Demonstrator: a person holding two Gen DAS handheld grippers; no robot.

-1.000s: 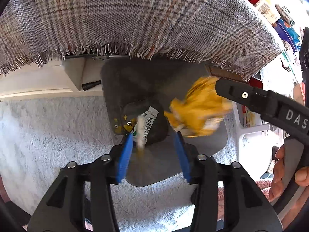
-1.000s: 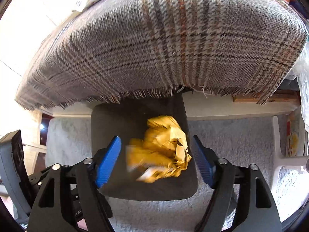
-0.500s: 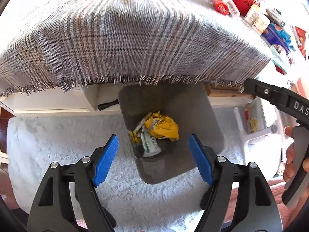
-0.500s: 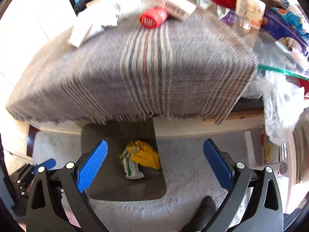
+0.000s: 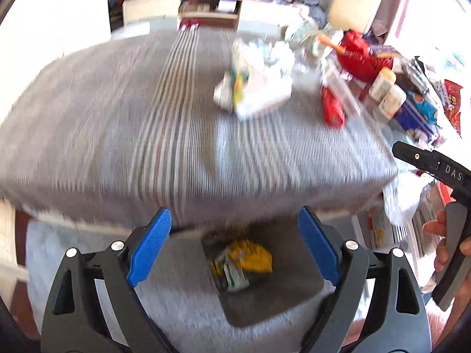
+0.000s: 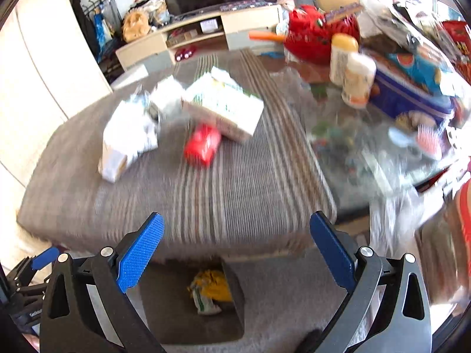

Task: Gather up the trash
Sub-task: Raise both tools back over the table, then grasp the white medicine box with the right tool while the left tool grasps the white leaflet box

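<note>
Left wrist: both tongs (image 5: 234, 247) (image 6: 237, 251) wide apart, just opening, empty; crumpled yellow wrapper (image 5: 250, 254) in dark bin (image 5: 273, 303), fuzzy rug.

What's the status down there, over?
Left gripper and right gripper open, empty. Yellow wrapper in grey bin. Red packet remains on table. Nothing blocking.

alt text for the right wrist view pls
An open, empty right gripper looks down on a dark bin on pale carpet, holding a yellow wrapper. Above, a grey plaid-covered table carries white packets and a red wrapper.
</note>
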